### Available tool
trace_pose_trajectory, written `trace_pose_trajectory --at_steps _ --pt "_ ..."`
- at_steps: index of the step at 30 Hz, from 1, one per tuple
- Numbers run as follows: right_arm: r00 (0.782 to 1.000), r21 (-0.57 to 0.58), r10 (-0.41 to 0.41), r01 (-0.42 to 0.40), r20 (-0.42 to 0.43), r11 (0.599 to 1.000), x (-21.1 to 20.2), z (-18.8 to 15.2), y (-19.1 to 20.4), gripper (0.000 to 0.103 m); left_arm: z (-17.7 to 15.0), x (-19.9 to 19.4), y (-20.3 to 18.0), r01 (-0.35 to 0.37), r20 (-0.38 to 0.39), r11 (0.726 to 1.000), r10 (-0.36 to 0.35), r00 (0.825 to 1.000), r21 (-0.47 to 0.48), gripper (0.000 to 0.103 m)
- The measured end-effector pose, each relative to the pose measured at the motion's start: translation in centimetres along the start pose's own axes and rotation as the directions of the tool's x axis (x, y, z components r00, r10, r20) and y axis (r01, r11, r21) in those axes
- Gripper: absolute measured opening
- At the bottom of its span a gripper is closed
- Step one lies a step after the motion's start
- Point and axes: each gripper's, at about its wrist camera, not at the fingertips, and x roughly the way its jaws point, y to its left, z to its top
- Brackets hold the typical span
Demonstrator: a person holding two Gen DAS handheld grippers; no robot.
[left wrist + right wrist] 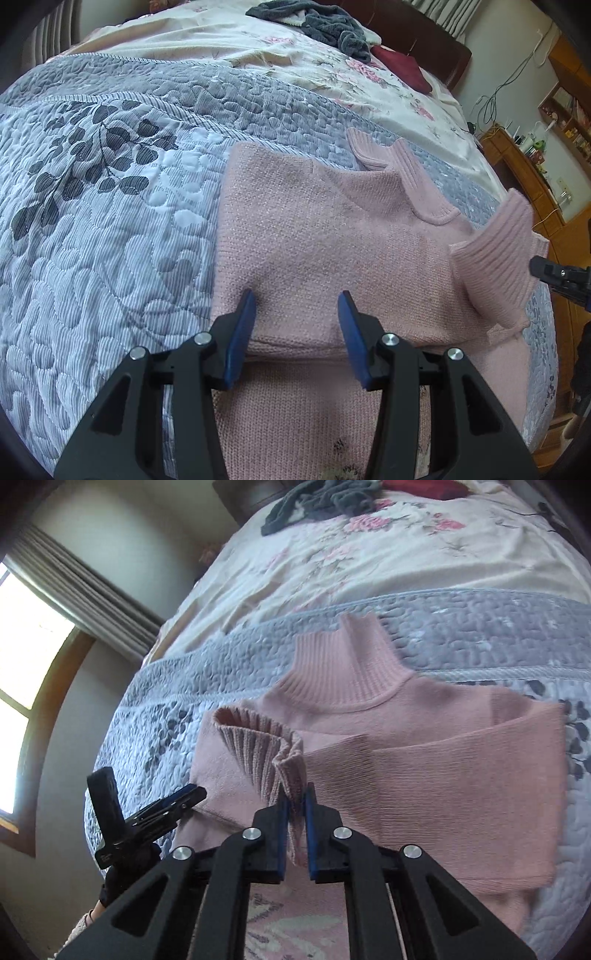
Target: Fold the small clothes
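Sweater first: your pink knit lies flat on the quilt at the near end of the bed, collar pointing away from you toward the headboard and hem toward you, so its long axis runs straight out from where you stand. One sleeve already lies folded across the chest. The other sleeve's ribbed cuff is pinched in your right tool, jaws narrow and closed on the knit, and it is lifted off the body of the garment.

Your left tool hangs wide over the lower chest with nothing between its pads, close above the fabric; whether it touches I cannot tell.

Risks from here, as I judge them. Your grip takes only the cuff's edge, and ribbed knit stretches, so a quick pull could slip it out or drag the whole sweater sideways and undo the fold already made. With the left tool not pressing down, nothing anchors the body; the quilted cover may let it slide. Laying the sleeve at an angle would leave a lump under the next fold.

Farther up the bed sit a grey garment and a dark red one, well apart from your work.
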Motion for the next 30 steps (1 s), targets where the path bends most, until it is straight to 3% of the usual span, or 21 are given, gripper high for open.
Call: trace_pose_trajectory --at_steps 7,13,17,20,25,30 --pt "0.989 0.075 -0.128 0.123 0.076 0.990 -4.9 0.0 -5.9 0.008 0.0 0.1 -0.2 -0.015 0.002 1.000 0.015 1.000 0.013 0.046" --pt "0.977 0.137 -0.213 0.209 0.020 0.968 -4.7 -1.2 -11.1 0.008 0.1 0.3 -0.3 -0.020 -0.003 1.000 0.020 1.000 0.019 0.046" --pt "0.969 0.168 -0.238 0.246 -0.067 0.955 -3.0 -2.9 -13.8 0.008 0.2 0.5 -0.4 -0.029 -0.009 0.999 0.030 1.000 0.043 0.046" --pt "0.960 0.152 -0.260 0.274 -0.106 0.950 -2.7 -3.8 -14.0 0.011 0.3 0.5 -0.4 -0.036 -0.021 0.998 0.037 0.999 0.052 0.046" --pt "0.931 0.059 -0.365 0.364 0.009 0.930 -5.7 -2.9 -11.0 0.017 1.2 -1.2 -2.6 -0.069 0.009 0.992 0.068 0.998 0.109 0.048" --pt "0.957 -0.001 -0.290 0.290 0.026 0.957 -4.3 -0.5 -8.7 0.021 2.1 -1.1 -6.3 -0.021 0.016 0.985 0.019 1.000 0.169 0.050"
